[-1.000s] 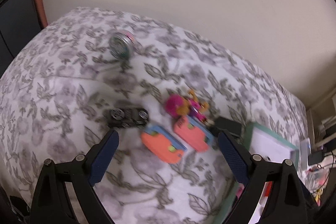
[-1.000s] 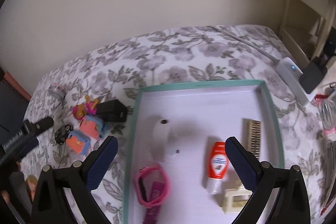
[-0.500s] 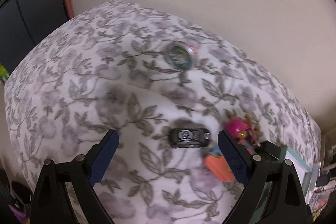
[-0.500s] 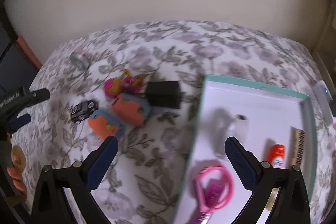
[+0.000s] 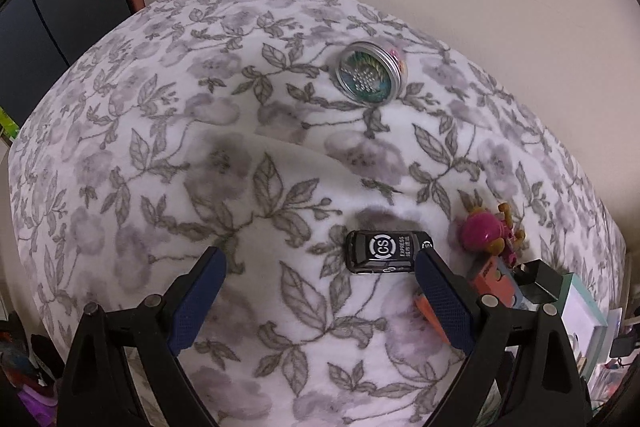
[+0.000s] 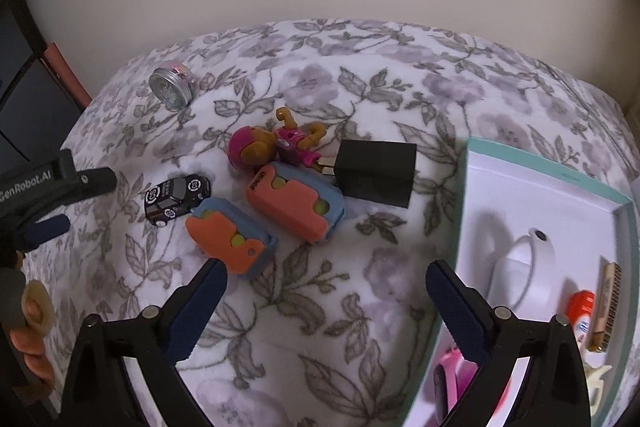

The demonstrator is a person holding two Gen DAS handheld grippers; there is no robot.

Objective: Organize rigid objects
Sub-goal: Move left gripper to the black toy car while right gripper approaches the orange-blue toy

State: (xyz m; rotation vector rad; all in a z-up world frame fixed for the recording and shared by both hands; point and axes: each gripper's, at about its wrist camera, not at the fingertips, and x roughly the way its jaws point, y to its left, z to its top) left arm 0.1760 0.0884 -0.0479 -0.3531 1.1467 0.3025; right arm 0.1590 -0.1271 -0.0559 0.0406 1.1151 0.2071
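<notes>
While fingers (image 5: 440, 301) spread, toy car (image 5: 387, 251) beside right

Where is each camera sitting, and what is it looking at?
Left wrist: it rides the left hand-held gripper, looking down at the toy car and round tin on the flowered cloth; its blue fingers show.
Right wrist: it rides the right hand-held gripper, jaws closing on nothing, over the orange cases and teal tray; the person's hand shows.
Shared: car, tin, doll.
</notes>
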